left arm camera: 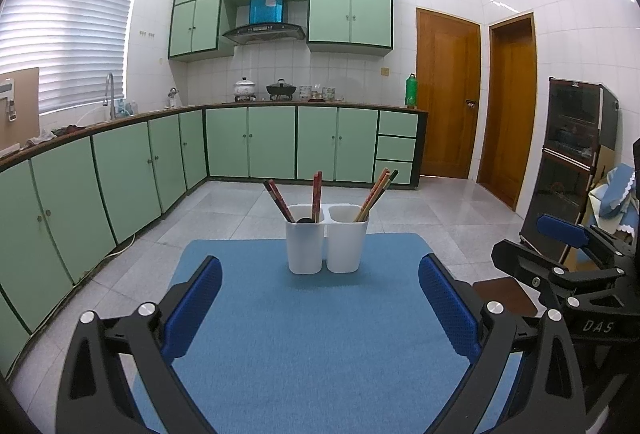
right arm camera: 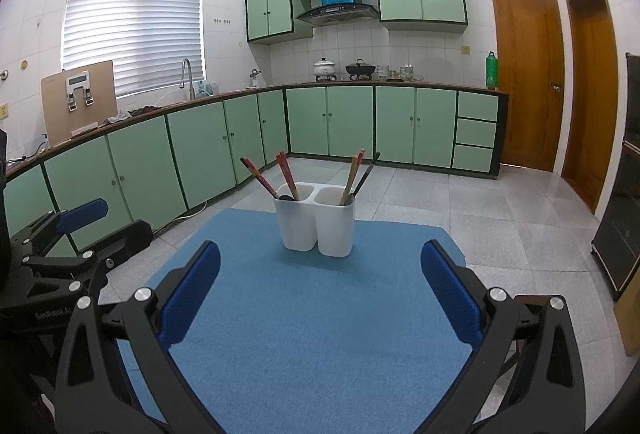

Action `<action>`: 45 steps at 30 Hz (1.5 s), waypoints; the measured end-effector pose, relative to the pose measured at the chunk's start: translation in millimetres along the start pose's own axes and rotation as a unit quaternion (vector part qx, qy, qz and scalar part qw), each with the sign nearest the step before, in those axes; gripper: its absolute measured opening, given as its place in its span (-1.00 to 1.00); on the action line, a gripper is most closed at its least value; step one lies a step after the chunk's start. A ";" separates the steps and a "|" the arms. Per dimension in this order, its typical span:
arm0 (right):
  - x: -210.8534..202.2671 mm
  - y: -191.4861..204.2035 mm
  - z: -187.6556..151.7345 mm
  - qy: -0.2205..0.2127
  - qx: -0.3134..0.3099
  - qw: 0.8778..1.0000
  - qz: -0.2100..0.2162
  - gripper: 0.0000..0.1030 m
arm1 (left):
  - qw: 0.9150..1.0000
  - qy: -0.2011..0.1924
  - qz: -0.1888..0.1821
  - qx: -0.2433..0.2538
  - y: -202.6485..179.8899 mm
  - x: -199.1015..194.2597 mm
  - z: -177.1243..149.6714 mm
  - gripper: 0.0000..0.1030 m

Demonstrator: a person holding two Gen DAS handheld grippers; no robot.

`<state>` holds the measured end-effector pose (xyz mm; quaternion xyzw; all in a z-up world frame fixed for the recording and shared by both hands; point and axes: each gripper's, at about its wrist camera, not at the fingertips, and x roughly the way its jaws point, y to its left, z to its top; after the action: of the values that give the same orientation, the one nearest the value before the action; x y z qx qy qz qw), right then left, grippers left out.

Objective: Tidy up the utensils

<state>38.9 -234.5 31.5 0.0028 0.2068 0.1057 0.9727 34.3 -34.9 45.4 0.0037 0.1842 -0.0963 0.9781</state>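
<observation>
A white two-cup utensil holder stands at the far middle of a blue mat. Its left cup holds red chopsticks and a dark utensil. Its right cup holds wooden and dark chopsticks. My left gripper is open and empty, well short of the holder. My right gripper is open and empty too, also short of it. Each gripper shows at the edge of the other's view, the right and the left.
Green cabinets run along the left and back walls under a counter with a sink tap and pots. A dark glass cabinet stands at the right. Two wooden doors are behind. Grey tiled floor surrounds the table.
</observation>
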 end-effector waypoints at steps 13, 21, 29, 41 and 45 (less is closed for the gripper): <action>5.8 -1.2 -3.6 0.006 0.002 1.000 0.000 0.89 | 1.000 0.003 0.003 -0.001 0.1 1.4 -2.6 0.88; 10.0 -3.4 -3.9 0.011 0.003 1.000 -0.001 0.89 | 1.000 0.007 0.004 -0.002 0.5 5.1 -4.6 0.88; 16.0 -5.7 -5.3 0.019 0.005 1.000 -0.002 0.89 | 1.000 0.016 0.003 -0.004 1.6 12.1 -7.5 0.88; 29.5 -12.7 -9.9 0.036 0.011 0.999 -0.003 0.89 | 0.999 0.035 0.007 -0.006 2.4 27.9 -10.1 0.88; 35.2 -16.1 -11.7 0.042 0.014 0.999 -0.003 0.89 | 0.999 0.042 0.006 -0.006 2.6 34.7 -10.7 0.88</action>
<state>68.8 -243.4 5.9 0.0114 0.2487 0.0997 0.9634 62.7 -38.4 22.8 0.0030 0.2253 -0.0889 0.9702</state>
